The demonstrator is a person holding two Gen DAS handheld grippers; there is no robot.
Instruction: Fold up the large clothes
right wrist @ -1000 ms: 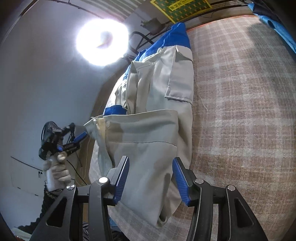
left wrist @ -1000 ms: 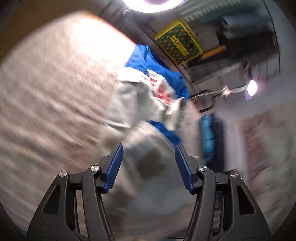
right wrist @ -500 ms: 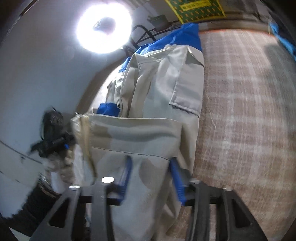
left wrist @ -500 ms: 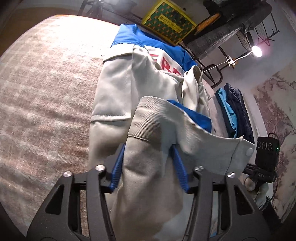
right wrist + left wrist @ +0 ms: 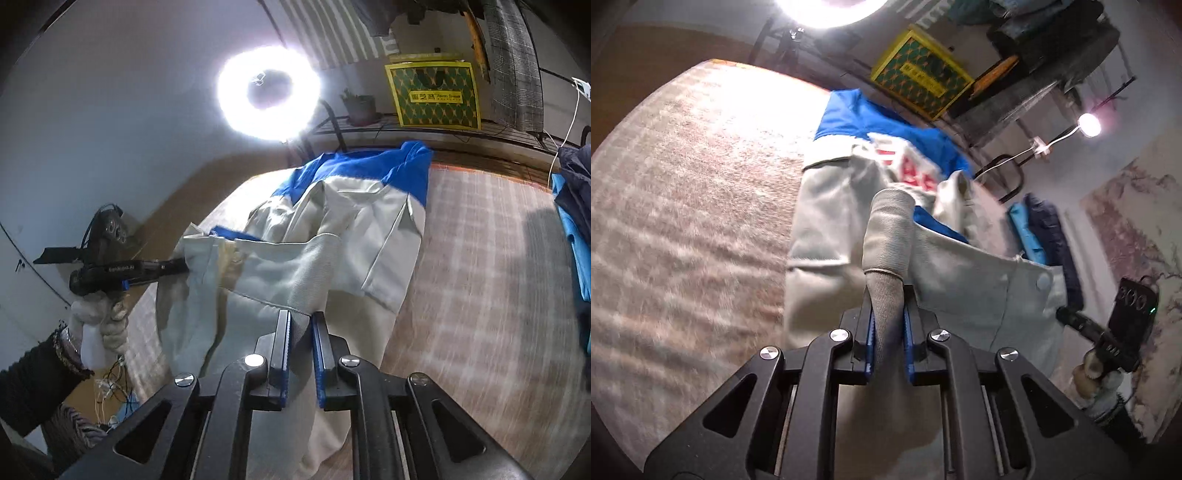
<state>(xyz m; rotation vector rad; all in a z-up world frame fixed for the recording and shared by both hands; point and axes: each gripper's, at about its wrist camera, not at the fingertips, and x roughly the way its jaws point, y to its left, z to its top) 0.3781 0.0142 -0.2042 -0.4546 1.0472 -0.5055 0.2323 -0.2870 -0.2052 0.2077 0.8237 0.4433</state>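
Left wrist view shows a beige and blue jacket [image 5: 834, 221] lying on a plaid blanket [image 5: 683, 221], its near hem lifted off the surface. The left gripper [image 5: 889, 332] has just been closing, and its blue pads now clamp a bunched fold of the beige hem between them. From that fold the hem stretches to the right, toward the other gripper held in a gloved hand [image 5: 1102, 373] at the frame's edge.

In the right wrist view the same jacket [image 5: 369, 229] spreads away across the blanket [image 5: 480, 277], blue collar end farthest off. The right gripper [image 5: 301, 354] has likewise just been closing and is pinched tight on the hem's ribbed edge. The hem runs left to the left gripper [image 5: 173, 266], which bites its far corner.

Behind the blanket a ring light [image 5: 267, 96] glares beside a yellow and green box [image 5: 432, 96]. Folded blue clothes [image 5: 576, 236] are stacked at the blanket's right edge.
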